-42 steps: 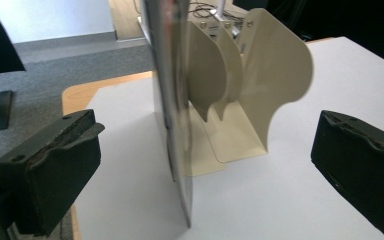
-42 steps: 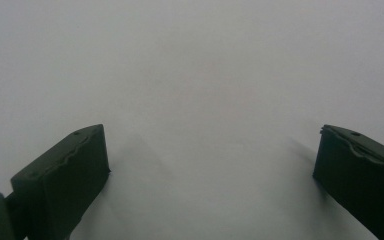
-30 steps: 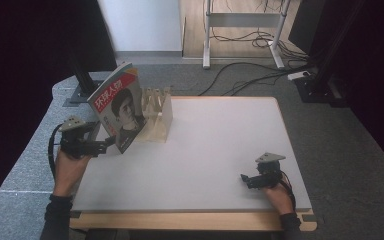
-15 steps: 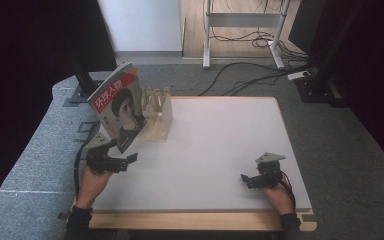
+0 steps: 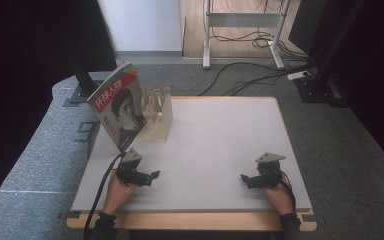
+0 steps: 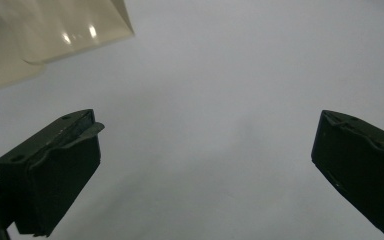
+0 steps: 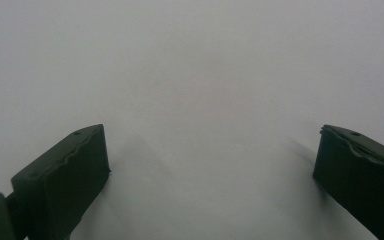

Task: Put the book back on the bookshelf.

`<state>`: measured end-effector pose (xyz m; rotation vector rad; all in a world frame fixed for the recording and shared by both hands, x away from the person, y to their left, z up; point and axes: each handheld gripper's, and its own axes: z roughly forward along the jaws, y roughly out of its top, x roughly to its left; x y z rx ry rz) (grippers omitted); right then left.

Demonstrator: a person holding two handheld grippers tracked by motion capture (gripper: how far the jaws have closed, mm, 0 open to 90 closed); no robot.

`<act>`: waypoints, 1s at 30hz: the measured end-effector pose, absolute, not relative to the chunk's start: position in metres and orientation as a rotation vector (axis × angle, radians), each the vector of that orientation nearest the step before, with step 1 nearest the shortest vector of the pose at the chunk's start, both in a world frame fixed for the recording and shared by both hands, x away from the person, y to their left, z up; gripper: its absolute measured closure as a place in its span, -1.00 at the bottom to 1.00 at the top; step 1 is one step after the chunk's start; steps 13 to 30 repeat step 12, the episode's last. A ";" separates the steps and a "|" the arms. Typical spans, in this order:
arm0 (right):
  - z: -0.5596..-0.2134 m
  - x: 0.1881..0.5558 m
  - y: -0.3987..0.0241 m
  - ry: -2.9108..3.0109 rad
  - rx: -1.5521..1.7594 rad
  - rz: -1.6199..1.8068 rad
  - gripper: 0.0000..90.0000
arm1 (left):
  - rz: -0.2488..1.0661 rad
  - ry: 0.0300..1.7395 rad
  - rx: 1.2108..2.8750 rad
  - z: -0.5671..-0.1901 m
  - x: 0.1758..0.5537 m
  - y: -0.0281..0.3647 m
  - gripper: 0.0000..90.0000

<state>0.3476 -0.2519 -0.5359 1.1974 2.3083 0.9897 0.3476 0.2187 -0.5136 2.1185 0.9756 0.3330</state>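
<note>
Even soft light; dark edges; tongs views blurry.

White table point(image 5: 215, 145), rack point(image 5: 158, 116), magazine point(image 5: 119, 106)

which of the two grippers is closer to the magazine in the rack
The left gripper, near the table's front left, is closer to the leaning portrait-cover magazine in the translucent plastic rack. The right gripper sits far off at front right.

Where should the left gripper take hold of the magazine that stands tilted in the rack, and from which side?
Probably the magazine's free near edge, approached from the person's side. It leans toward the table's left edge in the translucent rack, cover facing forward, so this thin edge would fit between the open left gripper's jaws.
</note>
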 end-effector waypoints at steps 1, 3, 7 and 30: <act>-0.536 0.348 -0.252 2.308 1.197 0.990 -0.99 | 0.331 0.976 2.139 -0.519 0.348 0.216 -1.00; -0.536 0.348 -0.252 2.308 1.198 0.990 -0.99 | 0.339 0.997 2.203 -0.527 0.350 0.209 -1.00; -0.536 0.348 -0.252 2.307 1.200 0.992 -0.99 | 0.359 1.008 2.237 -0.528 0.351 0.205 -1.00; -0.537 0.347 -0.251 2.304 1.198 0.990 -0.99 | 0.361 1.009 2.235 -0.528 0.351 0.205 -1.00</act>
